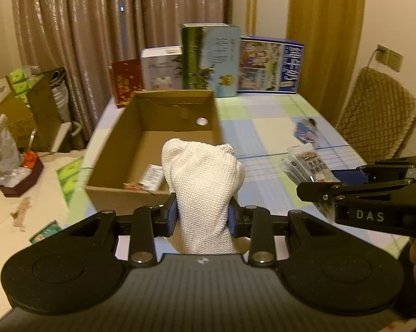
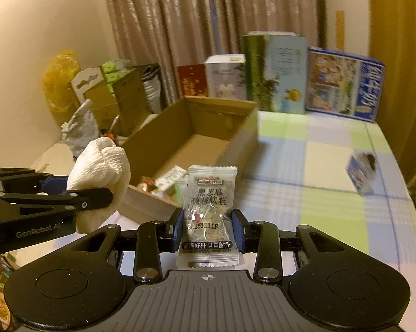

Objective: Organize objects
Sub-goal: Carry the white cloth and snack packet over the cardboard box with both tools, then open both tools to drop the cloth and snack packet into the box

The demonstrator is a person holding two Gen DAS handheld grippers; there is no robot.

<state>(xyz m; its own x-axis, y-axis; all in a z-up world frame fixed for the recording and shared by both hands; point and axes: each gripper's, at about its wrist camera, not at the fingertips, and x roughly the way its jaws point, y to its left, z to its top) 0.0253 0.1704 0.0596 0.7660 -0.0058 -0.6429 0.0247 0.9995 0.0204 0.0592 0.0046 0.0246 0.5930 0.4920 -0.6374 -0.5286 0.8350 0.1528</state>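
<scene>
Nearest, the left hand-held gripper point(image 1: 203, 215) pinches a soft, white, waffle-knit cloth point(image 1: 205, 188) between its blue pads, the fabric bunching above them, while the right hand-held gripper point(image 2: 208, 228) clamps a crinkly, translucent snack packet point(image 2: 209, 210) with a sawtooth top edge and black printed label. Just beyond both lies an open brown cardboard box point(image 1: 150, 149), rectangular, its floor holding a few small wrappers at the near end, resting on the surface point(image 1: 268, 130) covered by a pale checked cloth of blue, green and cream. Farther back, a row of printed cartons point(image 1: 210, 61) stands upright along the surface's far edge before pleated, shiny beige curtains point(image 1: 78, 27).
</scene>
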